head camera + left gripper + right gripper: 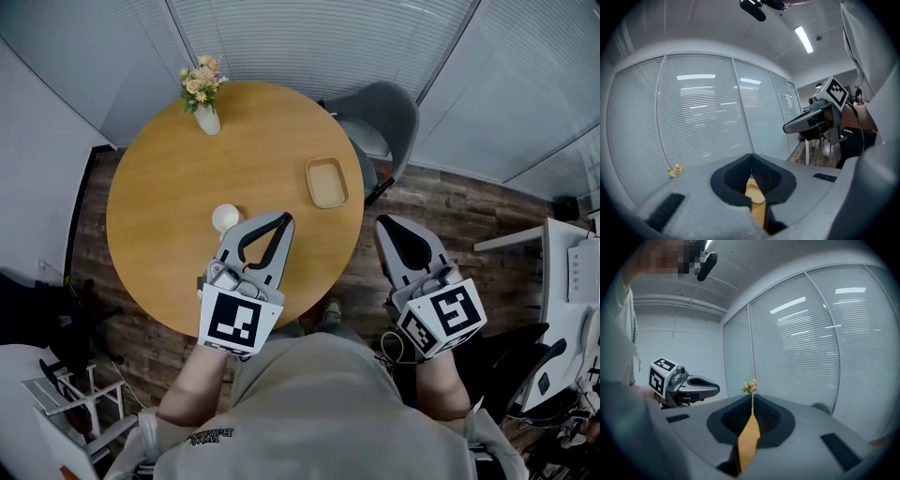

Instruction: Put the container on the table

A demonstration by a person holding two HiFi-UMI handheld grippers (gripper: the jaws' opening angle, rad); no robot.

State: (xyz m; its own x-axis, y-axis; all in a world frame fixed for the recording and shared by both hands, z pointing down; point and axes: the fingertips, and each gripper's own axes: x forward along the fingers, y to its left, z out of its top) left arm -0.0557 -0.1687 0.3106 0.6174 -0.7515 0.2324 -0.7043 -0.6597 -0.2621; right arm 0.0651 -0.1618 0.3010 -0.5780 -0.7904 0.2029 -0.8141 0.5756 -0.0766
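Since the shallow beige container [326, 182] already lies on the table [169, 187], near its right edge, it could be pushed off if the right gripper [386, 225] were swung inward. Both that gripper and the left gripper [281, 221] are held with fingers pressed together on nothing, and the white round object [225, 217] just beside the left one could be knocked away.

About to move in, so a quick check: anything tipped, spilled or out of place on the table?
Nothing stands out. The vase stands upright, the container lies flat and empty near the right edge of the table, and a white round thing sits by the left tool. No spills.
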